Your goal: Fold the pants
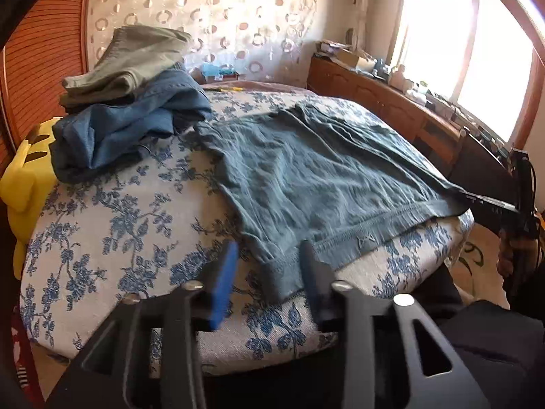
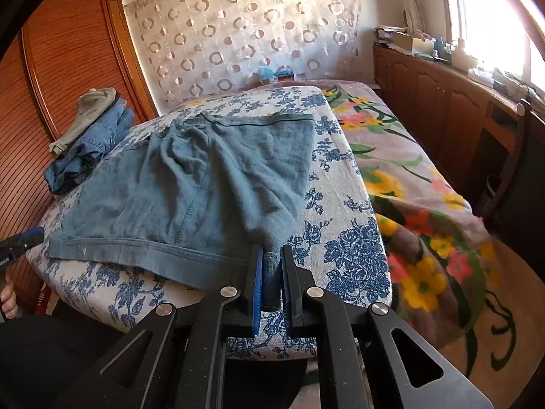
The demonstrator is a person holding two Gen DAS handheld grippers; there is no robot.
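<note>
Teal pants lie spread on a blue-flowered board, folded over with the hem toward me; they also show in the right wrist view. My left gripper is open, its jaws either side of the pants' near left hem corner, which lies between them. My right gripper is shut on the pants' near right corner, a bunched bit of fabric between the blue pads. The right gripper also shows at the far right of the left wrist view.
A pile of blue jeans and olive trousers sits at the board's far left. A yellow plush lies left of it. A flowered blanket covers the bed to the right. Wooden cabinets stand under the window.
</note>
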